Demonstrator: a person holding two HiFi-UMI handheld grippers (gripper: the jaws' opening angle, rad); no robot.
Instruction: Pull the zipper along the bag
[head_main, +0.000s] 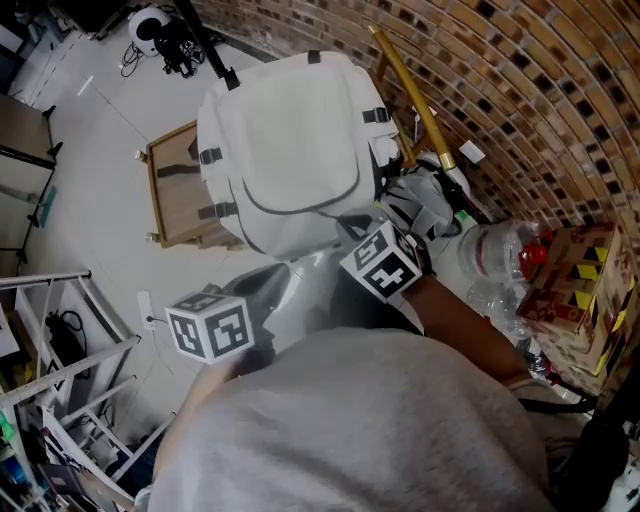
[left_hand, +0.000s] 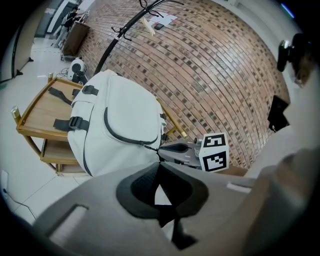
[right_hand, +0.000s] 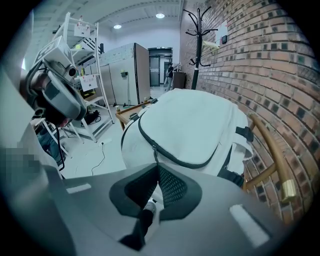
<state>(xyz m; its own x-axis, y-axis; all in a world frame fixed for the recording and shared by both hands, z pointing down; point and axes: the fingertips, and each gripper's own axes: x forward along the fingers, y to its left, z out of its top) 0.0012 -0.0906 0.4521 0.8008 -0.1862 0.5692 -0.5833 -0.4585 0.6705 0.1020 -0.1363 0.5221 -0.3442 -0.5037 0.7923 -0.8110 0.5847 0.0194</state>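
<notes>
by brick wall (head_main: 520, 80), white backpack (head_main: 290, 110), pocket (head_main: 300, 165) zipped

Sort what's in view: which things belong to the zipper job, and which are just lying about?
In the job: white backpack; zipper pull, clamped by the right gripper; left gripper, seemingly shut on backpack fabric.
Lying about: plastic bottles; cardboard box; coat rack.

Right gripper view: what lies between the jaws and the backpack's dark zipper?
Just the zipper pull, hanging from the zipper of the white backpack down into the closed jaws of the right gripper; the right gripper view shows it.
</notes>
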